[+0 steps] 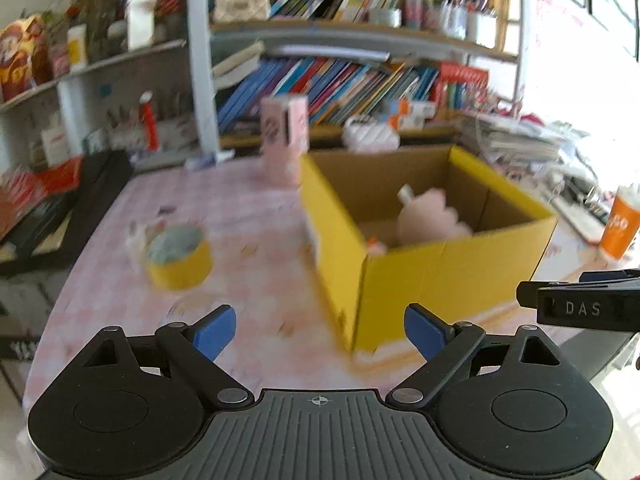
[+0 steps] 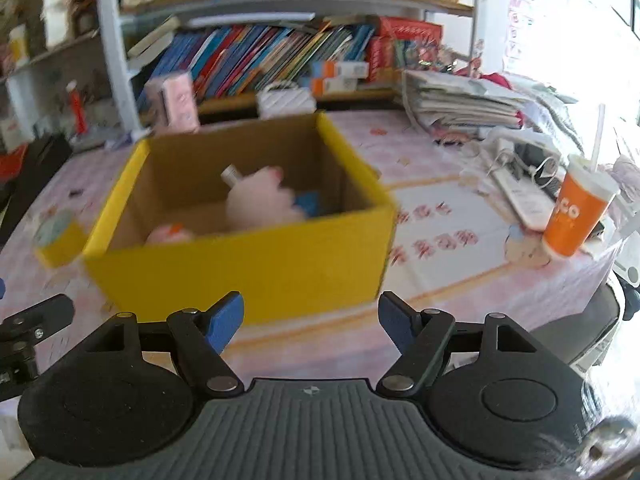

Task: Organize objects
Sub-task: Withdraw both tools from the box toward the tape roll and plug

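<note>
A yellow cardboard box (image 1: 440, 276) stands open on the pink tablecloth; it also shows in the right wrist view (image 2: 248, 260). Inside lie a pink plush toy (image 2: 256, 200), a small pink item (image 2: 168, 236) and something blue (image 2: 308, 202). A yellow tape roll (image 1: 180, 256) lies left of the box, also in the right wrist view (image 2: 58, 240). A pink carton (image 1: 285, 140) stands behind the box. My left gripper (image 1: 320, 330) is open and empty, near the box's front left corner. My right gripper (image 2: 310, 318) is open and empty, in front of the box.
An orange paper cup (image 2: 576, 216) with a straw stands at the right, beside stacked papers (image 2: 460, 100) and cables. Bookshelves (image 1: 340, 80) fill the back. A black case (image 1: 60, 208) lies at the table's left edge. A white quilted bag (image 1: 370, 136) sits behind the box.
</note>
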Available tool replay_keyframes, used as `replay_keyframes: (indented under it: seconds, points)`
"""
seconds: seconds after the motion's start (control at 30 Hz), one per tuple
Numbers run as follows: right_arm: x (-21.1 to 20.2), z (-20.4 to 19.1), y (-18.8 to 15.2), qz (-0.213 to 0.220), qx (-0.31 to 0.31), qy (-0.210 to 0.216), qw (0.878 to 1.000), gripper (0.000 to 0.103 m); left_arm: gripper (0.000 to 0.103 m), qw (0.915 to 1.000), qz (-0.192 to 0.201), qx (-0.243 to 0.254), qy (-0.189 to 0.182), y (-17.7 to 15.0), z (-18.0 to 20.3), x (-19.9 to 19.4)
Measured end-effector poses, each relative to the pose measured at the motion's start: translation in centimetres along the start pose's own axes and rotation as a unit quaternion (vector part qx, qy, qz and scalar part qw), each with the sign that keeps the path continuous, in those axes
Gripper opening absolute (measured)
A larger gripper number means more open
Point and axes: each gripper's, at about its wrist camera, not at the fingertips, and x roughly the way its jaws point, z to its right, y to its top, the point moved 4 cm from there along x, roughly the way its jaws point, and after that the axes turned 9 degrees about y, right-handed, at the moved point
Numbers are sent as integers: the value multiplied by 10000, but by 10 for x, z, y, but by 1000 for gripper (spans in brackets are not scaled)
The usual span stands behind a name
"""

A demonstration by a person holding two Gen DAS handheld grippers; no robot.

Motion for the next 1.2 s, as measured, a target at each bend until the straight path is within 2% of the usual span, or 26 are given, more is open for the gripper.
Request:
replay_keyframes:
  seconds: [0.17,0.3,0.77,1.2]
  points:
    - [-3,-38,-30,-252,-349,113,9990,73,93,9992,-360,26,152,-24,-20,-5]
    - [-7,-65,-46,-379,-556,261,9974,73,93,9987,-463,-21,213,-39,-39,-15]
    - [-21,-129,-81,-590,-724,632,9936,73,93,9979,-495,-82,409,-68,-90,-47]
    - [-28,-172,-81,-464,-1038,856,9898,74,93,9970,-339,-326,607,-72,-128,-61]
